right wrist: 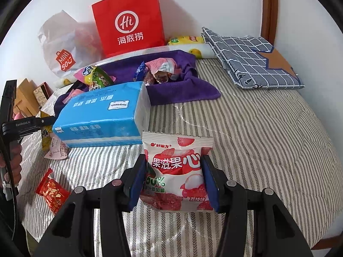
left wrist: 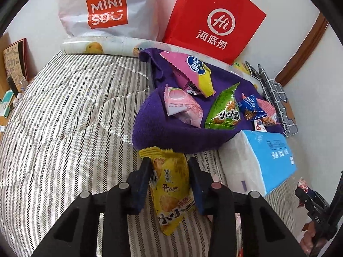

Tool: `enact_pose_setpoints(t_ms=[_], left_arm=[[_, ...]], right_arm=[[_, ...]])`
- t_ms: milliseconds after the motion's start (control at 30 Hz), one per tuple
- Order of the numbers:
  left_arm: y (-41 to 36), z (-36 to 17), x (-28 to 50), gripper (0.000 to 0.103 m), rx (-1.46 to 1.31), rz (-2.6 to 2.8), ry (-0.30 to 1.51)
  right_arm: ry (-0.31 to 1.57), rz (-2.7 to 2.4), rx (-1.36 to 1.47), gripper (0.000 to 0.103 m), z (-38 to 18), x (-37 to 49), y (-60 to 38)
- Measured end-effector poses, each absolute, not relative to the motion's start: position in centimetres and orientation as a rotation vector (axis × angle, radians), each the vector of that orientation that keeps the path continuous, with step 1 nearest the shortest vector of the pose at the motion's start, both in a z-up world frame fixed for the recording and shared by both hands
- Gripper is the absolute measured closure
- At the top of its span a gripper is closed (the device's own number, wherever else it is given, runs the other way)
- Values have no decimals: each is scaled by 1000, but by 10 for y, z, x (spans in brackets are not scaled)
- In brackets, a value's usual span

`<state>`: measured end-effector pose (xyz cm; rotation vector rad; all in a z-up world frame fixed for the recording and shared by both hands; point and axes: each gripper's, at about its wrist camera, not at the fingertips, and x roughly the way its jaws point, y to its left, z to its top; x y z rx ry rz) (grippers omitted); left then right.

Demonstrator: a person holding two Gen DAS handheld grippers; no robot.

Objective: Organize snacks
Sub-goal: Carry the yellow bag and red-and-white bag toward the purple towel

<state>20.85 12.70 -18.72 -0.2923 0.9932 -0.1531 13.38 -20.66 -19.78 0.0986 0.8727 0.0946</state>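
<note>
Gripping a yellow snack packet (left wrist: 171,192), the left gripper (left wrist: 169,184) has its two fingers partly closed, pressing on both long edges of the packet above the striped bedcover (left wrist: 64,107). The right gripper (right wrist: 173,182) is closed about as far on a pink-and-white lychee sweet bag (right wrist: 175,171), one finger on each side edge. That bag is flat, glossy and upright between the fingers. Just beyond the yellow packet lies a purple towel (left wrist: 158,132) holding one green packet (left wrist: 224,111), one pink peach packet (left wrist: 182,102), one pink-and-yellow packet (left wrist: 190,72) and one blue packet (left wrist: 251,107). One blue tissue pack (right wrist: 103,115) lies beside the towel. One red packet (right wrist: 52,192) and one small pale pink packet (right wrist: 57,147) lie loose on the bedcover. Two bags, one red paper bag (right wrist: 128,21) and one white plastic bag (left wrist: 100,8), stand against the wall.
</note>
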Motion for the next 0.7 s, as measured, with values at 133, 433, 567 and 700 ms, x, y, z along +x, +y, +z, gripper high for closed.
enact_pose_setpoints(t_ms=[133,433,567,700], left_arm=[[126,-178,201,70,-290,-159,977],[119,-156,177,70,-274,-184,946],[118,-144,165,70,-278,-198,924],[119,-133,156,70,-279,-204,904]], right_arm=[[859,99,93,52,-192,131,-205],[813,102,95,52,-174,121,-203],[796,100,94,53,-167,119,-201],[778,109,95,53,-159,116,-197]])
